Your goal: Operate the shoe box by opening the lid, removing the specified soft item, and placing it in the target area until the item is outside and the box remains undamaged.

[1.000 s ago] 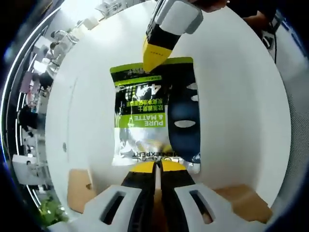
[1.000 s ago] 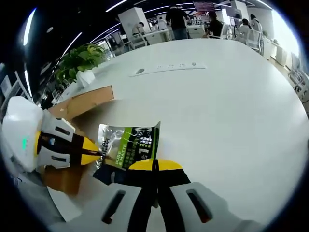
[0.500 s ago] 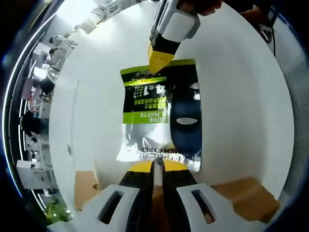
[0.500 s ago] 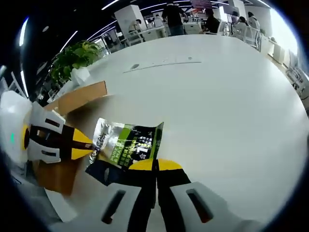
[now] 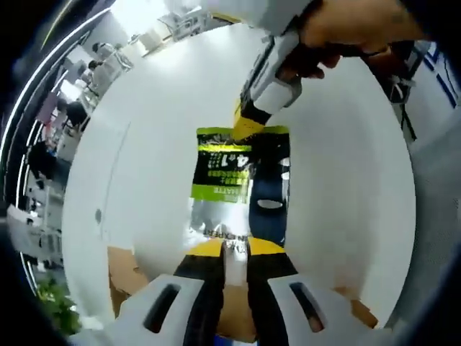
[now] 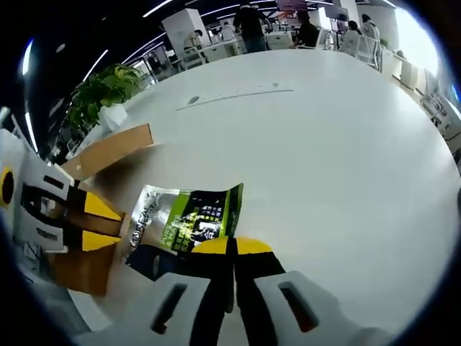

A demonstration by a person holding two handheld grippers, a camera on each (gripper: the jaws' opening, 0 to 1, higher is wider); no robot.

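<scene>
A silver, green and dark blue soft pouch lies flat on the white table. My right gripper is shut on one end of the pouch; in the left gripper view it comes in from above, held by a hand. My left gripper stands open at the pouch's other end, with a gap between its yellow tips. From the right gripper view its jaws are spread, just off the pouch. The brown cardboard shoe box stands open behind it.
The cardboard box edges sit right under my left gripper. A potted plant stands beyond the box. A cable slot runs across the table's far part. People and desks are far behind.
My left gripper has opened and let go of the pouch's end. The right gripper keeps its hold on the other end.
</scene>
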